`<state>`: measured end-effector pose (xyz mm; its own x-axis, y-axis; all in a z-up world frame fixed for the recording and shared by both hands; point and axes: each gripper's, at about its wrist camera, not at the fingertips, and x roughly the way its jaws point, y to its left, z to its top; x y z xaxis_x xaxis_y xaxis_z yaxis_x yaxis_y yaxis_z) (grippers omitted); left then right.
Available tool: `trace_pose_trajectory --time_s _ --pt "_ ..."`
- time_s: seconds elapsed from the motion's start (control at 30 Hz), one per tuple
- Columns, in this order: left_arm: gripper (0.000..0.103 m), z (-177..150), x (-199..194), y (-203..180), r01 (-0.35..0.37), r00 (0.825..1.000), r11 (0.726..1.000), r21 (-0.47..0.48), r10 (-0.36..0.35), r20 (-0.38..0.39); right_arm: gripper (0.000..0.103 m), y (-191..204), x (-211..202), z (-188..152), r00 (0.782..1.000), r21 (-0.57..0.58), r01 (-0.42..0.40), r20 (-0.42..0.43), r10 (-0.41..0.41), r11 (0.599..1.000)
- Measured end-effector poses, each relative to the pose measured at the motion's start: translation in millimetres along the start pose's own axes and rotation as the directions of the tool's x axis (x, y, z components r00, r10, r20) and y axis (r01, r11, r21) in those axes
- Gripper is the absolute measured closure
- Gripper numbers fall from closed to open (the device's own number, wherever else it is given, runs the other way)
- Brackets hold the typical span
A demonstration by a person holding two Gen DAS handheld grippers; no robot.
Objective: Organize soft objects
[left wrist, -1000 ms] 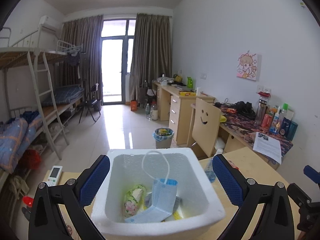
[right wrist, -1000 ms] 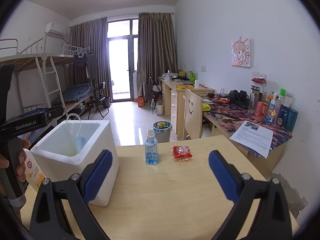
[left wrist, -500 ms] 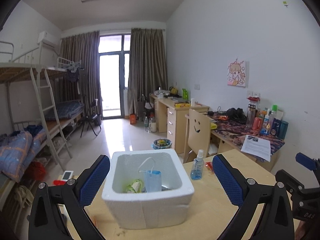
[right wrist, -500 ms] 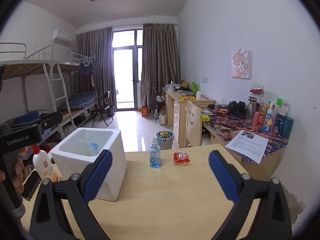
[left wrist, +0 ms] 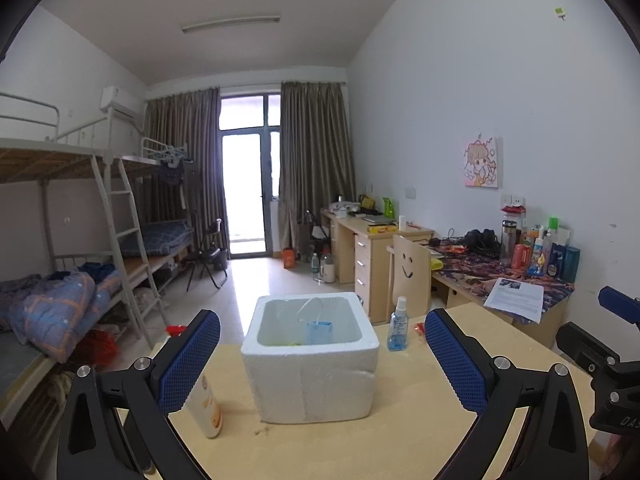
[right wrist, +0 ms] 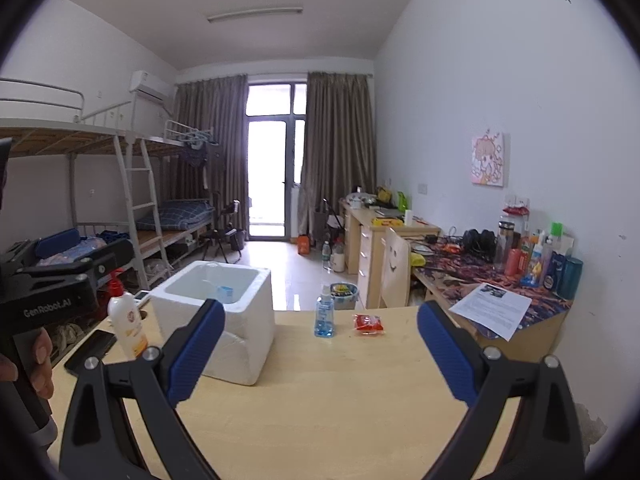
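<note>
A white foam box (left wrist: 310, 360) (right wrist: 216, 320) stands on the wooden table (right wrist: 340, 392). Inside it a blue face mask (left wrist: 319, 332) (right wrist: 225, 293) leans upright, its ear loop sticking up; other contents are mostly hidden by the wall. My left gripper (left wrist: 322, 360) is open, held back from the box with nothing between its fingers. My right gripper (right wrist: 318, 354) is open too, over bare table right of the box. A small red packet (right wrist: 369, 324) (left wrist: 420, 329) lies at the table's far edge.
A blue spray bottle (right wrist: 325, 316) (left wrist: 397, 330) stands right of the box. A white lotion bottle (right wrist: 126, 322) (left wrist: 204, 404) and a dark phone (right wrist: 90, 350) are to its left. A chair (right wrist: 394, 268), desks and bunk beds (left wrist: 80, 264) lie beyond.
Both grippers have drawn back and risen from the box; it looks smaller and farther in each view. The mask stays in the box. Both stay open.
</note>
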<state>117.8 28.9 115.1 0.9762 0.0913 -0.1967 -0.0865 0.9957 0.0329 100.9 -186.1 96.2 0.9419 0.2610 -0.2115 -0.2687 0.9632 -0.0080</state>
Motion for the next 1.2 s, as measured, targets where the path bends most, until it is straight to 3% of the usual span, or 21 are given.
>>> trace_pose_trajectory --time_s 0.47,0.93,1.2 --pt "0.001 -35.3 -56.1 -14.8 0.027 0.999 1.000 -0.007 -0.026 0.036 0.001 -4.1 -46.6 -23.8 0.998 0.006 -0.045 0.051 0.045 0.999" --pt "0.001 -87.6 -85.7 -28.9 0.061 0.995 0.998 -0.009 -0.060 0.074 0.000 1.7 -61.6 -69.7 0.997 0.042 0.066 0.027 -0.067 0.997" --pt "0.001 -122.8 -90.5 -22.9 0.032 0.997 0.999 -0.028 -0.029 0.075 0.000 0.4 -56.6 -103.5 0.998 0.083 0.055 -0.026 -0.053 0.995"
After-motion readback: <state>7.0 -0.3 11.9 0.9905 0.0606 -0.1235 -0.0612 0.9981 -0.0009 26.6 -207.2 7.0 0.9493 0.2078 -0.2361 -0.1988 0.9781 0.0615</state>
